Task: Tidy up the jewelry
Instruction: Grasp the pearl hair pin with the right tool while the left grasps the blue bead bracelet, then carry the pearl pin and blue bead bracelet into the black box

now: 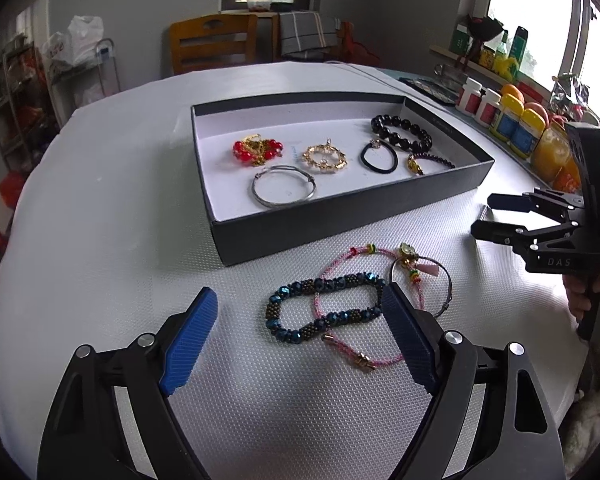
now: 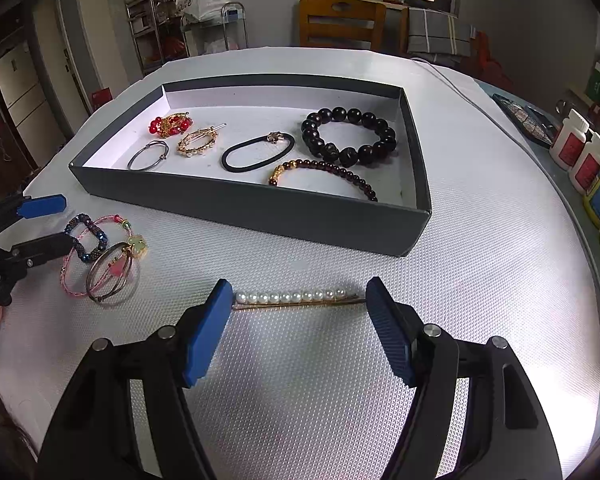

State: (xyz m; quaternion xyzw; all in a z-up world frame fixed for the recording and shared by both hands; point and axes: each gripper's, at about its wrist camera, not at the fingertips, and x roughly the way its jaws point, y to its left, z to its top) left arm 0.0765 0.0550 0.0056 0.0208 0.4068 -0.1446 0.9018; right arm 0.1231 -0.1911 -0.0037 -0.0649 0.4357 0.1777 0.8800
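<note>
From my left wrist, my left hand-held gripper (image 1: 300,320) hangs spread wide over the blue beaded bracelet (image 1: 324,306) tangled with a pink cord bracelet (image 1: 340,280) outside the grey box (image 1: 340,220); I judge separating them comes next. From my right wrist, my right hand-held gripper (image 2: 300,304) gapes around the pearl hair pin (image 2: 296,298) on the surface, its left end hidden behind a pad.

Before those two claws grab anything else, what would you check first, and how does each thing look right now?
1. Right claw open: ok.
2. Pearl hairpin lying between its fingers: ok, though crosswise, end to end.
3. Left claw open: ok.
4. Blue beaded bracelet free to lift alone: not ok, tangled with the pink cord bracelet and wire bangle.
5. Free floor in the tray: ok, the far strip is bare.
6. Claw height above the table: cannot tell.
</note>
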